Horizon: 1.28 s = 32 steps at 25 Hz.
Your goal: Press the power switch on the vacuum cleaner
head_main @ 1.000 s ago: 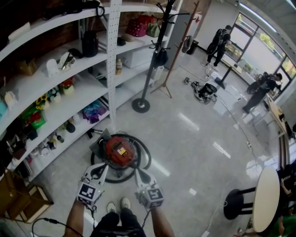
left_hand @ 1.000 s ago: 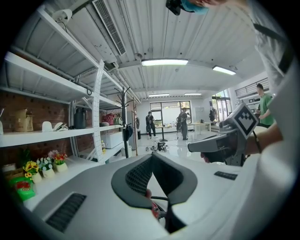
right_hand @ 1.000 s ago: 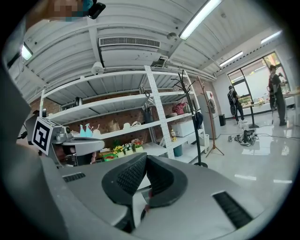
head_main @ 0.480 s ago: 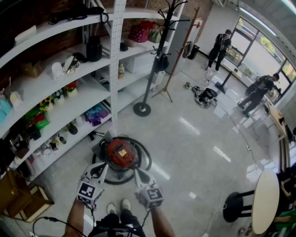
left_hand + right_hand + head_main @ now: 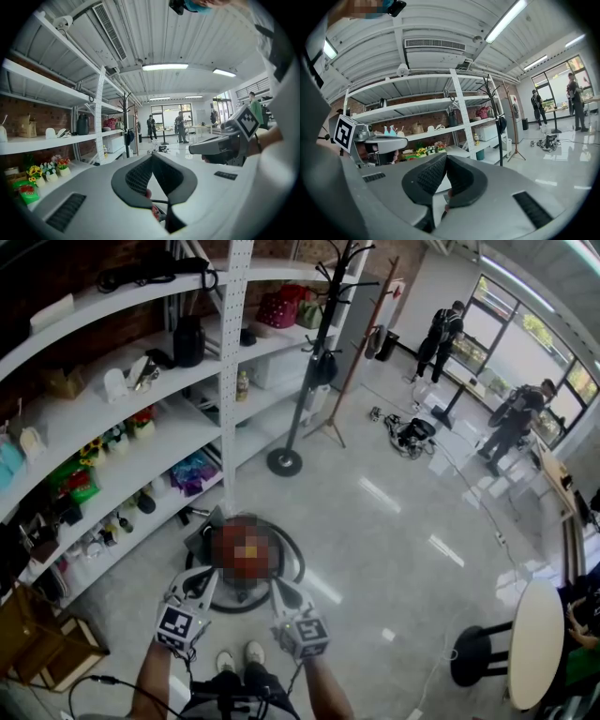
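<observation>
The vacuum cleaner (image 5: 246,554) is a round red canister on the floor at the foot of the shelving, ringed by its black hose (image 5: 296,563). A mosaic patch covers its top, so the switch is hidden. My left gripper (image 5: 208,576) hovers over its near left side and my right gripper (image 5: 278,585) over its near right side, both pointing forward. Each has its jaws closed tip to tip with nothing held. The left gripper view shows its pads (image 5: 140,176) meeting, with a sliver of red below. The right gripper view shows its pads (image 5: 431,176) together.
White shelving (image 5: 141,427) full of small items runs along the left. A coat stand base (image 5: 284,462) sits beyond the vacuum. A round white table (image 5: 537,643) and black stool (image 5: 469,654) stand at right. A cardboard box (image 5: 42,652) lies near left. People stand far off by the windows.
The head view has drifted slightly, so the vacuum sits a little higher in frame. Both grippers stay shut in about the same place over its near side.
</observation>
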Each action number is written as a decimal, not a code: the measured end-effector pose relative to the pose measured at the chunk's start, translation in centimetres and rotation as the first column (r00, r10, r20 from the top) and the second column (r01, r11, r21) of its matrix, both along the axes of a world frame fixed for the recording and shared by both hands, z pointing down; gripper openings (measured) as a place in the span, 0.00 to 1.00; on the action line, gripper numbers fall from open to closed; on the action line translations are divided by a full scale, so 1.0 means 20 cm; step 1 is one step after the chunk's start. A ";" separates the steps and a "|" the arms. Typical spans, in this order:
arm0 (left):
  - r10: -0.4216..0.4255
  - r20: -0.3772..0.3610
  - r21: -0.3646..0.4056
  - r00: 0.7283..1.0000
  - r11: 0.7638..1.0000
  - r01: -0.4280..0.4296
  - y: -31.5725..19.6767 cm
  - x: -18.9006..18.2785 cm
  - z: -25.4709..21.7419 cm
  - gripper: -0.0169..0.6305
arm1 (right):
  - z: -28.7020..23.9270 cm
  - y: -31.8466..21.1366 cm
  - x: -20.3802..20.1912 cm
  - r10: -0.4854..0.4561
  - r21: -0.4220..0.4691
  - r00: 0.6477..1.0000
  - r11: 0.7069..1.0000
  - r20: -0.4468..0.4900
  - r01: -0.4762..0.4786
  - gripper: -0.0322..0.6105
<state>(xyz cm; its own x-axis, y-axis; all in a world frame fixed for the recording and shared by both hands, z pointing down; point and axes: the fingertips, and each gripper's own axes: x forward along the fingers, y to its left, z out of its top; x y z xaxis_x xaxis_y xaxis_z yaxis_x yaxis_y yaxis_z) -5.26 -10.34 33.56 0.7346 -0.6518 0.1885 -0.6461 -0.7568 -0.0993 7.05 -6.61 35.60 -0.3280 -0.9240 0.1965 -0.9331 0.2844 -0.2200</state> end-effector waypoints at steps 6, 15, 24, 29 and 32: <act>0.005 0.000 0.020 1.000 1.000 -0.005 0.00 0.00 -0.05 0.04 | -0.03 0.01 0.01 0.016 0.021 1.000 1.000 0.009 -0.016 0.07; -0.008 -0.027 0.052 1.000 0.999 0.009 -0.01 -0.01 -0.15 0.04 | -0.14 0.03 0.02 0.027 0.056 1.000 0.998 -0.001 -0.026 0.07; 0.009 -0.052 0.130 0.999 0.992 -0.002 0.00 -0.01 -0.34 0.04 | -0.30 0.07 0.02 0.033 0.114 0.999 0.993 0.003 -0.033 0.07; -0.002 -0.050 0.145 0.999 0.989 0.009 0.01 -0.05 -0.36 0.04 | -0.31 0.07 0.01 0.032 0.142 0.999 0.989 -0.005 -0.031 0.07; -0.012 -0.047 0.143 0.999 0.990 0.018 0.01 -0.07 -0.35 0.04 | -0.33 0.07 0.00 0.035 0.137 0.999 0.990 -0.021 -0.032 0.07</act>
